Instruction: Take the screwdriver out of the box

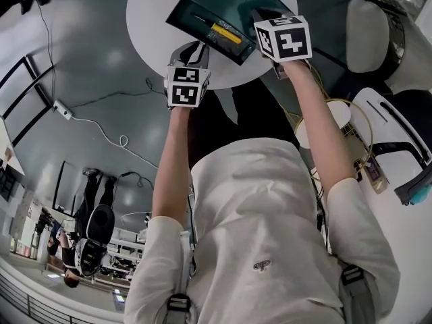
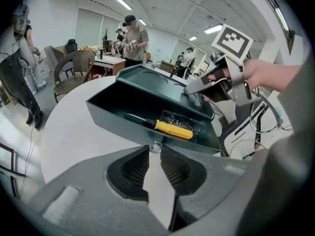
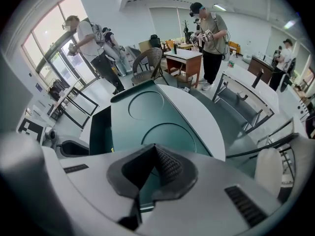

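A dark green box point(image 1: 202, 38) stands open on the round white table point(image 1: 145, 19). In it lies the screwdriver point(image 1: 226, 32) with a yellow handle and black shaft, next to a clear plastic bag point(image 2: 179, 118). My right gripper point(image 1: 260, 13) is shut on the edge of the raised lid point(image 3: 147, 112) and holds it up; the left gripper view shows it on the lid point(image 2: 147, 77). My left gripper point(image 2: 155, 149) is at the box's near wall point(image 2: 118, 114), jaws a narrow gap apart on a small clear knob point(image 2: 156, 146). The screwdriver point(image 2: 172, 128) lies just beyond, untouched.
The box sits near the table's edge point(image 2: 74, 141). A wicker chair point(image 2: 74, 68) and desks with several people stand beyond the table. A white chair point(image 1: 368, 36) is at the right, and cables point(image 1: 101, 130) run over the grey floor.
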`<action>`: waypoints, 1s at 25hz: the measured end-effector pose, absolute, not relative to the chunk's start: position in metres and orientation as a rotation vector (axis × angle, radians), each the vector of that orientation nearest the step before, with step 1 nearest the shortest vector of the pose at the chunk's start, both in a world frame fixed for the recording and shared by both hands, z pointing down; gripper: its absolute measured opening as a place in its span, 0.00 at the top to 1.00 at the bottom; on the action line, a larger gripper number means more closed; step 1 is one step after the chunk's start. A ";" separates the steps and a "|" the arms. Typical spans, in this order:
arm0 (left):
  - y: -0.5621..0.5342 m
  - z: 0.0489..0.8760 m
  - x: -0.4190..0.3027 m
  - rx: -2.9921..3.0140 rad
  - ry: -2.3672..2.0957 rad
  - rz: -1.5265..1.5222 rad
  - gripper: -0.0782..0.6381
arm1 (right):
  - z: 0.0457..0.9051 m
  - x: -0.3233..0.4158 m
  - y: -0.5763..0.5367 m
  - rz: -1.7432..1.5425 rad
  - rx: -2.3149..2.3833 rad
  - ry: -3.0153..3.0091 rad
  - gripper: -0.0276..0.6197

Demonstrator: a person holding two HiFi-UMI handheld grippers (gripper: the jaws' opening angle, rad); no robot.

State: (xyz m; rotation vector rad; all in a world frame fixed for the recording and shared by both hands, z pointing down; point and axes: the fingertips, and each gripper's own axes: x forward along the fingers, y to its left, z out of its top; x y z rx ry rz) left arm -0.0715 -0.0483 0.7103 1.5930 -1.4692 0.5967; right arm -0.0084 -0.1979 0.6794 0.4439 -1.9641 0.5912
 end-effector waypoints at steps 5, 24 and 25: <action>-0.036 0.710 -0.073 1.581 -1.456 0.617 0.78 | 0.678 -0.011 -0.197 0.543 0.451 -1.960 0.95; 0.002 0.599 -0.096 1.504 -1.678 0.408 0.84 | 0.620 -0.034 -0.153 0.640 0.223 -2.146 0.95; 0.004 0.588 -0.093 1.523 -1.694 0.370 0.85 | 0.618 -0.034 -0.143 0.626 0.187 -2.153 0.95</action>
